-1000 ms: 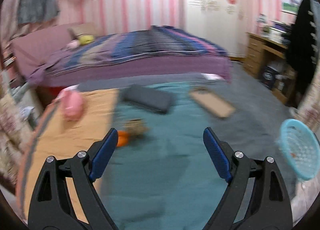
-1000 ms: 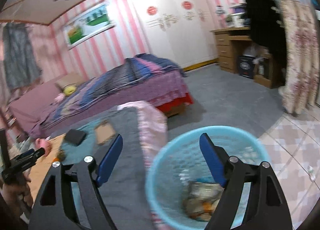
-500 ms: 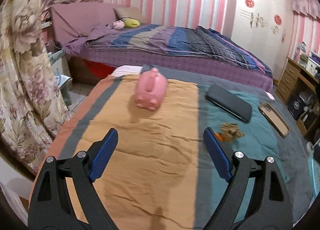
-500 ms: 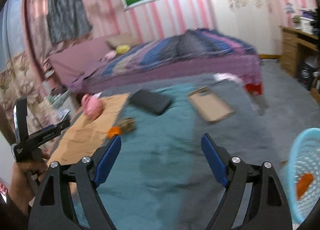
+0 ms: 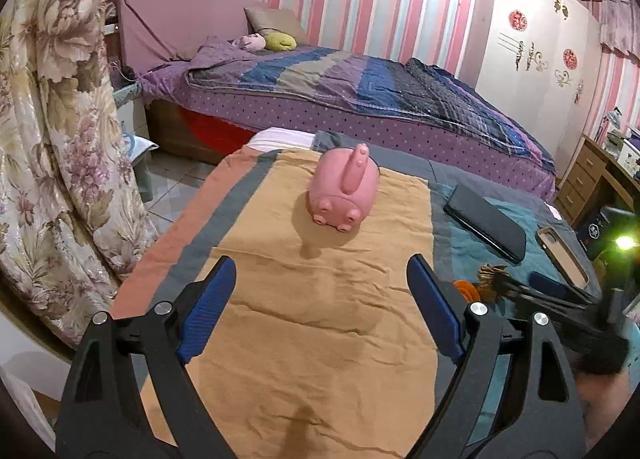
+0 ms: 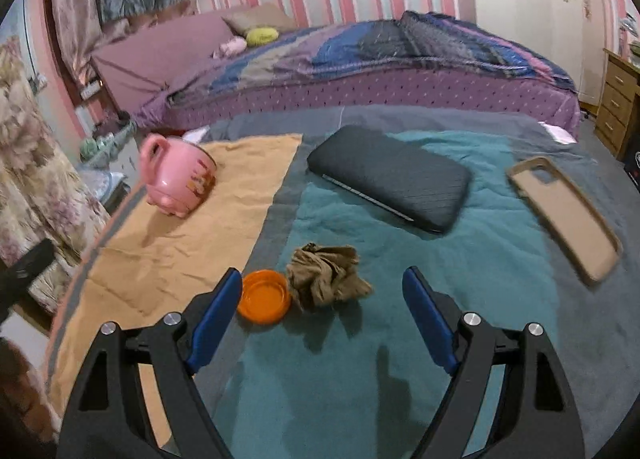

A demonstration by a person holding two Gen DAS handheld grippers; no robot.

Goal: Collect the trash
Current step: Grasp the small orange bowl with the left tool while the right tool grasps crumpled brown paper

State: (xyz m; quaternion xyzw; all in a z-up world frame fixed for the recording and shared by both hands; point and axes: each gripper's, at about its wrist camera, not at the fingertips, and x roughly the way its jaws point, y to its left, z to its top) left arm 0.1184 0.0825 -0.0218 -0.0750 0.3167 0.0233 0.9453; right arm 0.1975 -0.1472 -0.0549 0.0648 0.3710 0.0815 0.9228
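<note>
Covering the near bed [image 6: 400, 379] is a teal, grey and orange blanket; behind it stand a second bed with a striped quilt [image 5: 360, 87], pink-striped walls, a floral curtain [image 5: 60, 139] and a white wardrobe [image 5: 532, 39].

Left tongs [image 5: 320, 307]: angled down over the orange cloth panel, jaws spread wide, nothing between them.

Right tongs [image 6: 322, 311]: angled down over the teal part, jaws wide apart and empty (their tip shows blurred at the left view's right edge).

Trash: a crumpled brown paper [image 6: 326, 277] lying on the blanket just ahead of the right tongs, touching an orange lid [image 6: 264, 297] beside the left finger.

Other items: a pink pig-shaped cup [image 5: 344, 189] on its side on the orange panel, a dark flat case [image 6: 390, 177], a tan phone case [image 6: 566, 215].
</note>
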